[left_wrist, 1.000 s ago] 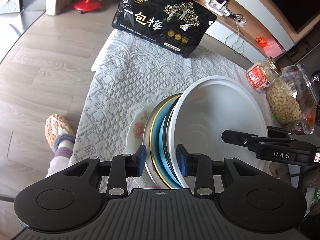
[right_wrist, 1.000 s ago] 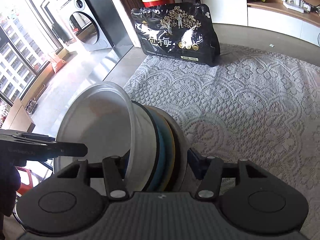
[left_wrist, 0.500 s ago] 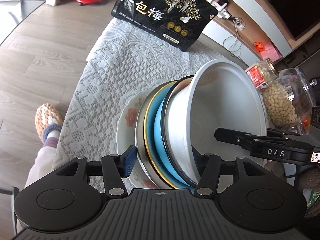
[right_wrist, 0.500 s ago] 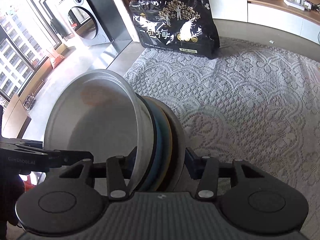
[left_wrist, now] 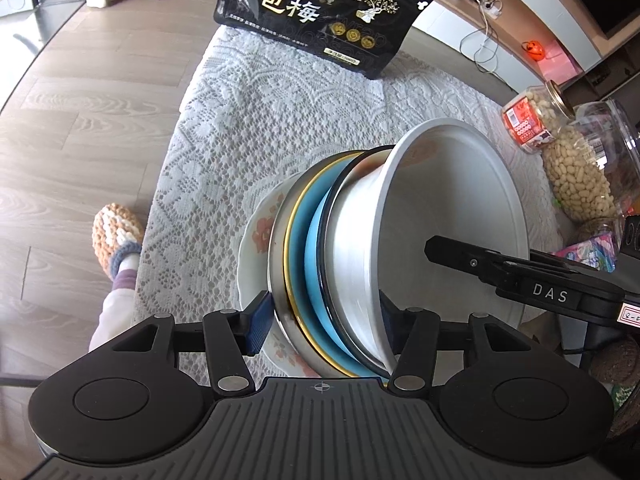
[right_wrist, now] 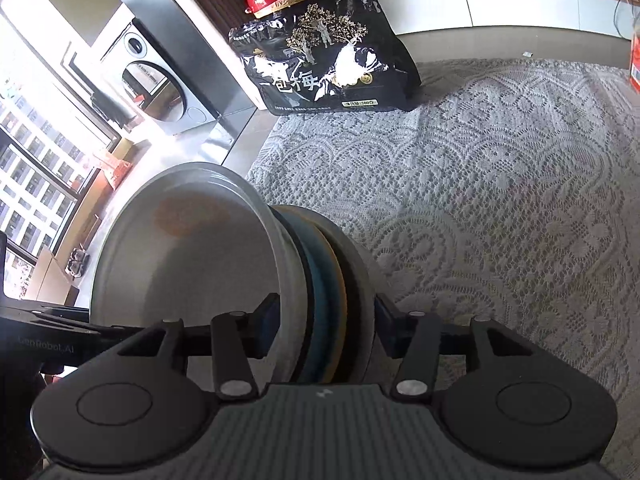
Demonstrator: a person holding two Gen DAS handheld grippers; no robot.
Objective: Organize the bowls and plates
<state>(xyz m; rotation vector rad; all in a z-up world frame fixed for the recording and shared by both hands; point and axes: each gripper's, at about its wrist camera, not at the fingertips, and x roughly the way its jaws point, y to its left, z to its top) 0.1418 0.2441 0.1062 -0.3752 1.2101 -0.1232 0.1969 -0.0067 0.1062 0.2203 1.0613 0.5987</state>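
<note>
Nested stack of bowls and plates (left_wrist: pixel 360 264) is tipped on edge over the lace-covered surface (left_wrist: pixel 256 120), axis running across both grippers. Left hand-held gripper (left_wrist: pixel 324 320) straddles the stack near its bottom edge; its jaws, just opened then eased in slightly, are clamped on it. Right hand-held gripper (right_wrist: pixel 326 324) pinches the same stack from the other side, jaws just widened slightly.

a black bag (left_wrist: pixel 324 12) stood at the far end of a lace cloth (left_wrist: pixel 280 128). two jars of nuts (left_wrist: pixel 576 168) lay at the side.
</note>
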